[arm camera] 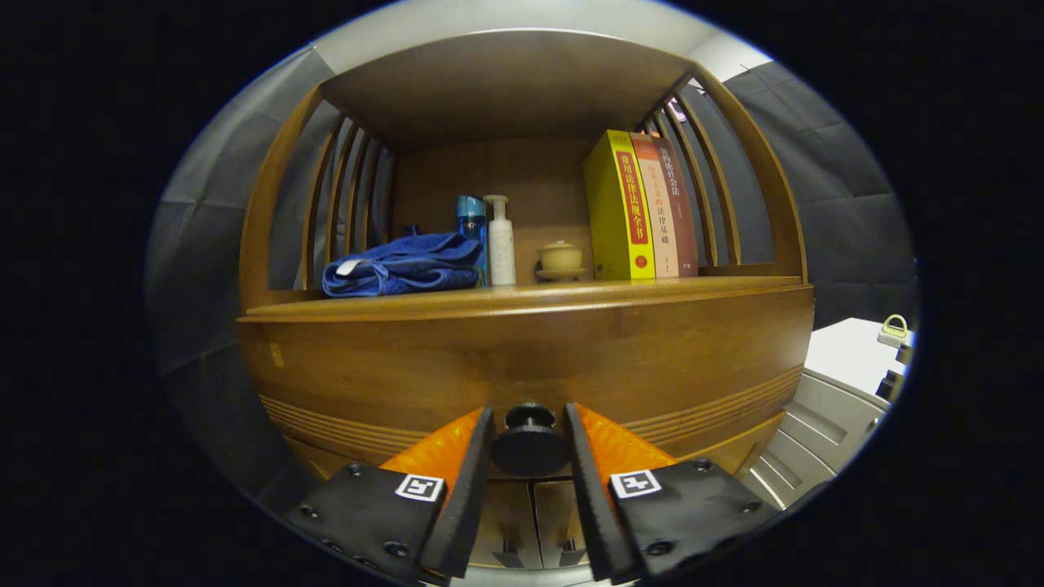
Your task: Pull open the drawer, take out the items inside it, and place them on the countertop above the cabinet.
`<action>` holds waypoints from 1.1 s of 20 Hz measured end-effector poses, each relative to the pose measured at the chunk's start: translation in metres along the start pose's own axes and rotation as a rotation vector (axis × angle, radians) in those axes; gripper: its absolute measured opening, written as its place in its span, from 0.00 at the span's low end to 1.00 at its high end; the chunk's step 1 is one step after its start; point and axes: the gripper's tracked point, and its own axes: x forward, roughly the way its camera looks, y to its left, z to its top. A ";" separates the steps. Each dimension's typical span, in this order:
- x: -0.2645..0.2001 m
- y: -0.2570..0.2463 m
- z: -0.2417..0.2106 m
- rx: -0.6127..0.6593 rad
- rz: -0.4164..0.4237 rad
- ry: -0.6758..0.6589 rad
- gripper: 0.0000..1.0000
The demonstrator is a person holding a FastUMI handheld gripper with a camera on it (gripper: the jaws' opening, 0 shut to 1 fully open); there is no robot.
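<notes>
Jaws (pixel 530 444) straddle the dark drawer knob (pixel 530 444), narrow gaps either side, contact unclear. Drawer front (pixel 530 363) looks closed, contents hidden; bench (pixel 522 297) above holds a blue towel (pixel 404 265). Task barely begun

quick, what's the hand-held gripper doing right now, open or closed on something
Hand-held gripper: fingers either side of the drawer knob, close around it; a firm grip on it cannot be told.

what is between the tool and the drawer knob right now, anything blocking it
Nothing visible blocks it. The drawer knob already sits between the two fingers of the tool, with a slight gap showing on each side, so they bracket it rather than clamp it. The drawer front looks closed.
</notes>
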 end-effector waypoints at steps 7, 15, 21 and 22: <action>-0.004 -0.001 0.000 -0.051 0.006 0.028 0.36; -0.046 -0.001 -0.002 -0.013 0.009 0.056 0.29; -0.106 -0.002 -0.007 0.007 0.010 0.066 0.28; -0.113 -0.002 -0.008 0.001 0.015 0.077 0.28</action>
